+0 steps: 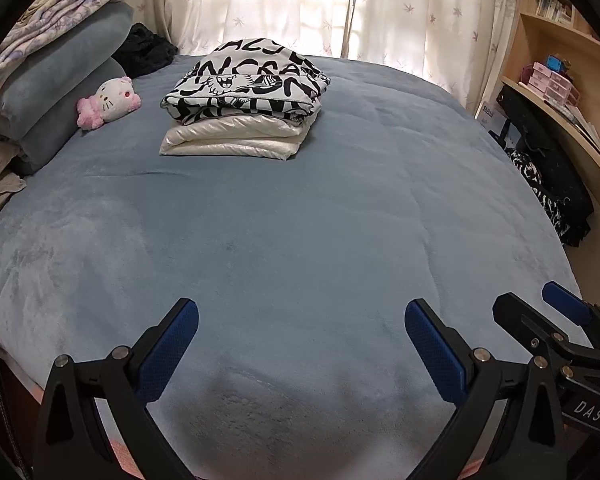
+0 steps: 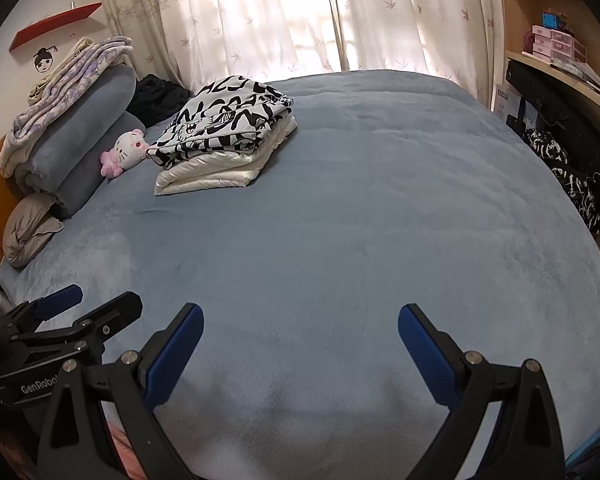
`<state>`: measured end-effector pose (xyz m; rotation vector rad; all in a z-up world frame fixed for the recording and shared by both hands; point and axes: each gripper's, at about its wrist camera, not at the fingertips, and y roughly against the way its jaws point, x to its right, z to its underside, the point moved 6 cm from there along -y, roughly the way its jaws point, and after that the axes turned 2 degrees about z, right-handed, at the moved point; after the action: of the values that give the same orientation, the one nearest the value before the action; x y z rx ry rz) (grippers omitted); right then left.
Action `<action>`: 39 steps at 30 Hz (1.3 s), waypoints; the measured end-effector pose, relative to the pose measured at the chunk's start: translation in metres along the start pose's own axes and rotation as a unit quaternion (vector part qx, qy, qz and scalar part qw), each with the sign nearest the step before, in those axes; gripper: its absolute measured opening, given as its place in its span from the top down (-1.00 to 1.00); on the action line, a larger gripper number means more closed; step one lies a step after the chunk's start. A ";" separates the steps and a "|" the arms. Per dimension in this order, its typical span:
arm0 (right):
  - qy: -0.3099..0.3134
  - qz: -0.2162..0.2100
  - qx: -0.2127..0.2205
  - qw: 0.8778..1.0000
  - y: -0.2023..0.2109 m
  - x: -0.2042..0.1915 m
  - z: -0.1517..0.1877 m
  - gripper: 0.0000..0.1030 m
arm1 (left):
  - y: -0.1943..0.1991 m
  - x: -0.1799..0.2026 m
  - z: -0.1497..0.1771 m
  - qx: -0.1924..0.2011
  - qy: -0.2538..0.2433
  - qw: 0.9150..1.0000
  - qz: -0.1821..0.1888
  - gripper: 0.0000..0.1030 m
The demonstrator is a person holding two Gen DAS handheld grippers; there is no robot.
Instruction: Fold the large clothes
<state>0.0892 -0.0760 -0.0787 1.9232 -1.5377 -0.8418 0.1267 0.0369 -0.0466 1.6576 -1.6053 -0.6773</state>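
Observation:
A folded black-and-white lettered garment (image 1: 248, 84) lies on top of a folded shiny white garment (image 1: 236, 138) on the far left part of the blue bed (image 1: 300, 220); the stack also shows in the right wrist view (image 2: 228, 120). My left gripper (image 1: 300, 320) is open and empty, low over the bed's near edge. My right gripper (image 2: 300, 324) is open and empty beside it, and it shows at the right of the left wrist view (image 1: 540, 308). The left gripper shows at the left of the right wrist view (image 2: 88, 300). Another black-and-white garment (image 1: 540, 192) hangs beside the bed at right.
A pink and white cat plush (image 1: 108, 102) lies left of the stack, against rolled blue blankets (image 1: 60, 80) with a floral quilt on top. Curtains (image 1: 300, 4) hang behind the bed. A desk with shelves (image 1: 560, 80) stands at right.

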 end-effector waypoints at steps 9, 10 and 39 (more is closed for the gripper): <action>-0.005 -0.002 -0.002 1.000 0.001 -0.001 0.002 -0.91 | 0.001 0.004 0.002 -0.001 -0.003 1.000 -0.005 -0.98; -0.005 -0.002 -0.003 1.000 0.001 -0.001 0.003 -0.91 | 0.001 0.004 0.002 -0.002 -0.004 1.000 -0.006 -0.98; -0.008 -0.004 -0.004 1.000 0.001 0.002 0.008 -0.91 | 0.008 0.006 0.002 0.003 -0.024 1.000 -0.020 -0.98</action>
<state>0.0834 -0.0784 -0.0836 1.9235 -1.5348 -0.8668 0.1207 0.0309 -0.0413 1.6939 -1.6124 -0.7381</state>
